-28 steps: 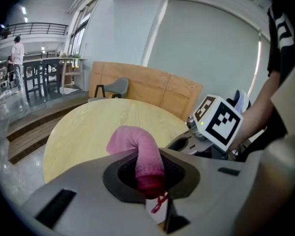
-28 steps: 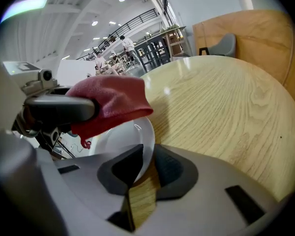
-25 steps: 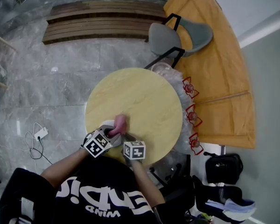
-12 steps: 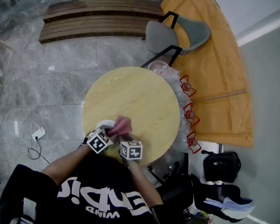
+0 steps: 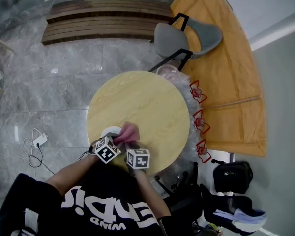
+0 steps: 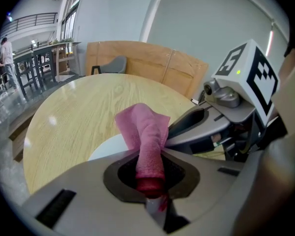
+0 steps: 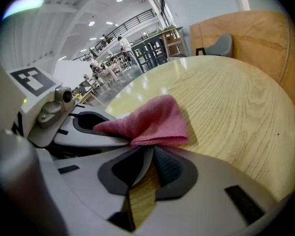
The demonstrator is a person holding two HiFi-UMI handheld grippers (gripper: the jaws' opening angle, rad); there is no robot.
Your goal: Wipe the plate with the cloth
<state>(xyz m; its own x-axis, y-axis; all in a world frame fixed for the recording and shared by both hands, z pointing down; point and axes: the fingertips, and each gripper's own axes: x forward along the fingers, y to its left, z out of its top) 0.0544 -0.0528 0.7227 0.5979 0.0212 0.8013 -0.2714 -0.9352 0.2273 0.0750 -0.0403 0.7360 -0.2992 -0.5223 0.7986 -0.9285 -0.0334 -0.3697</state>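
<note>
The left hand-held gripper [image 6: 150, 173] pinches a pink terry cloth [image 6: 145, 132] over the round white plate [image 6: 108, 149] on the round pale-wood desk [image 5: 142, 102]. The right hand-held gripper [image 7: 146, 166] is closed on the plate's thin rim. Only the head view shows the black shirt [image 5: 103, 210], lettered "WIND".

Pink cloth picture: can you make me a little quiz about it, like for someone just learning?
1. True or false: the left gripper has its fingers shut on the pink cloth.
2. What shape is the wooden table? A square, B round, C triangle.
3. Fill in: the white thing next to the cloth is a ____.

Key: 1 true. 2 B. 3 plate.
</note>
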